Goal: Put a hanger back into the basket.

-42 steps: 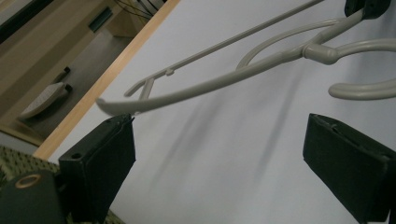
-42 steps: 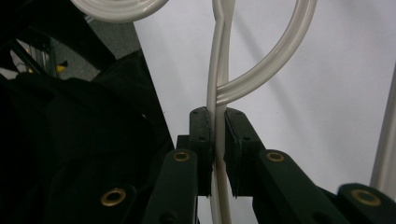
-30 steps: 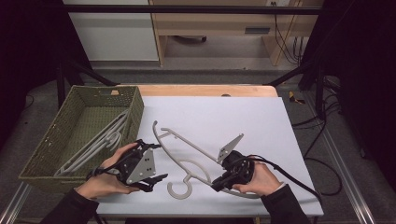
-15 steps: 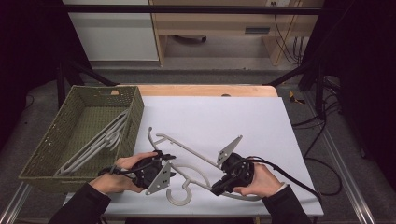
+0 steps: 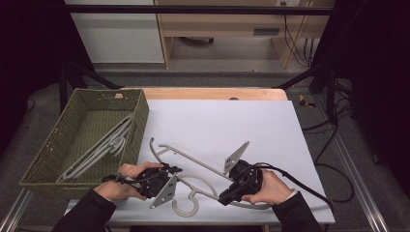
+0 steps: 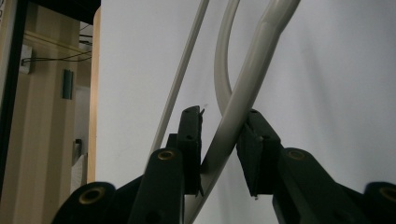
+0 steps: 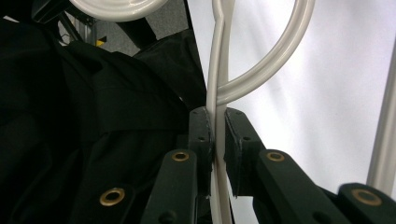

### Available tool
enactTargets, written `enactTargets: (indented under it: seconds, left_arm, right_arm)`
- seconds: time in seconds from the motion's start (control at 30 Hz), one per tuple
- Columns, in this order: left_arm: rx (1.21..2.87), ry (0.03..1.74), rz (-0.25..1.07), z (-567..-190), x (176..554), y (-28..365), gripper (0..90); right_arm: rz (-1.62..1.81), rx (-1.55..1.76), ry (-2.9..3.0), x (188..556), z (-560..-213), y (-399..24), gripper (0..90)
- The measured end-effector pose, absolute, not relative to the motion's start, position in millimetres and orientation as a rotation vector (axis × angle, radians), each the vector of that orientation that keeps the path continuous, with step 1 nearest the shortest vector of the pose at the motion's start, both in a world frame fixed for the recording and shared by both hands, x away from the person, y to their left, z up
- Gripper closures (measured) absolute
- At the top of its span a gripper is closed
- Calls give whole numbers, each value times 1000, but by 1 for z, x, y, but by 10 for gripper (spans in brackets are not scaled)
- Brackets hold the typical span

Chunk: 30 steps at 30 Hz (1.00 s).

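Lay flat near the front edge of the white table (image 5: 217,121): a grey plastic hanger (image 5: 193,159). Left claw (image 6: 219,144) had just been closing around its bar, which touched both pads. Right claw (image 7: 215,140) clenched on the hanger's thin edge. Beside them, a green woven basket (image 5: 53,145) with more hangers (image 5: 104,147). No legible writing found anywhere.
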<state>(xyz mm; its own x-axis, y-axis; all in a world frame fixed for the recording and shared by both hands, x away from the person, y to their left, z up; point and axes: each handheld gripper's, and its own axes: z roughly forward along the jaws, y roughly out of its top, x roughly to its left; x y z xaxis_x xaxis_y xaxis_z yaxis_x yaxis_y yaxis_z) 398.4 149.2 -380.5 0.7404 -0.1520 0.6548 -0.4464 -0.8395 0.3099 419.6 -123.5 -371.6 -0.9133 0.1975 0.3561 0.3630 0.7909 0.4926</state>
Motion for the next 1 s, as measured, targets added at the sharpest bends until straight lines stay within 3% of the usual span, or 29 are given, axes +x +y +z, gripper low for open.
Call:
enactTargets:
  seconds: [0.27,0.47,0.67,0.8,0.83,1.0]
  left_arm:
    - [2484,-433,885,-381,391,153,796]
    - [2492,-343,859,-379,392,155,799]
    - [2507,-141,799,-371,402,157,799]
    - [2505,27,750,-366,410,154,799]
    - [2501,55,747,-365,411,154,799]
    - [2480,244,741,-358,422,147,799]
  right_arm:
    - [-897,-449,-2731,422,-363,-132,809]
    - [-999,-464,-2764,425,-359,-136,762]
    - [-1282,-561,-2850,423,-348,-147,532]
    - [-1484,-684,-2915,422,-342,-157,432]
    - [-1581,-772,-2936,423,-340,-163,364]
    - [-1755,-918,-2914,425,-338,-175,272]
